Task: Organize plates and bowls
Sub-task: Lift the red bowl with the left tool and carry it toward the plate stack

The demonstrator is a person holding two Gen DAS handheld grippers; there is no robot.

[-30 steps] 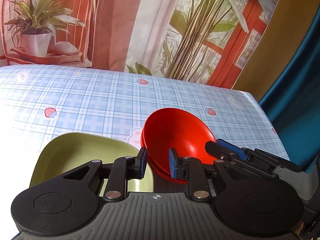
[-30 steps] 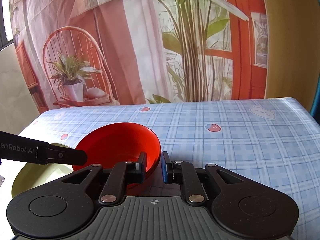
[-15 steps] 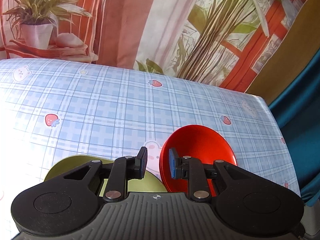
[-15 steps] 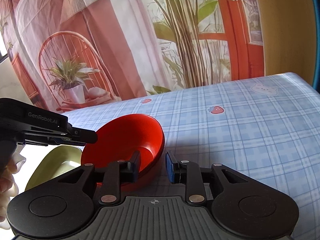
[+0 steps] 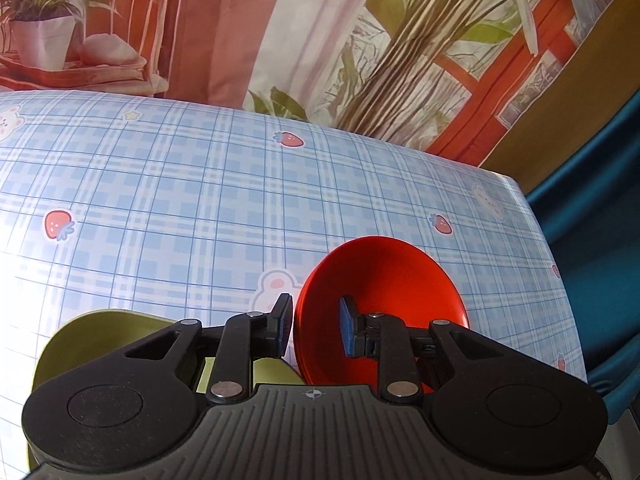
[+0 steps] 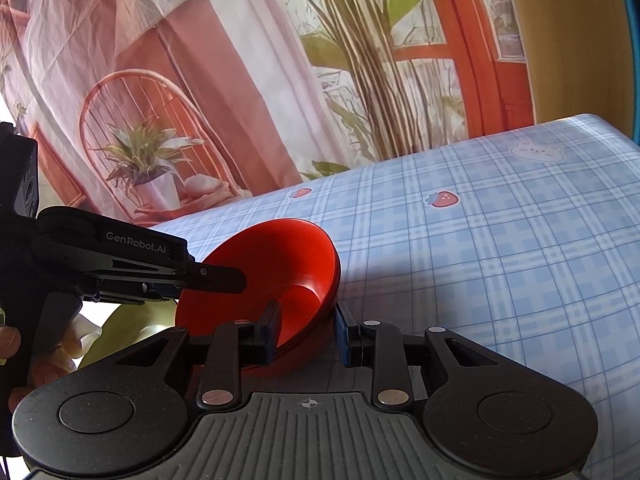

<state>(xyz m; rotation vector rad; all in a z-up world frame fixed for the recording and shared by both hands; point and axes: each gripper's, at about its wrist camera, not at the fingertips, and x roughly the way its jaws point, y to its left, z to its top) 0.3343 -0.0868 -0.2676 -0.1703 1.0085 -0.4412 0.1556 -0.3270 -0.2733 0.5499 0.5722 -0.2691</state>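
— Where's the red bowl point(image 5: 384, 276)?
— Tilted. The left gripper point(image 5: 314, 320) pinches its rim at nine o'clock, with a matte green plate point(image 5: 80, 340) at eight.
— And the right gripper point(image 6: 306, 326)?
— Its jaws have just been opening and loosely straddle the glossy rim at five. "GenRobot.AI" is printed on the left gripper. The tablecloth point(image 6: 500, 264) is checked.
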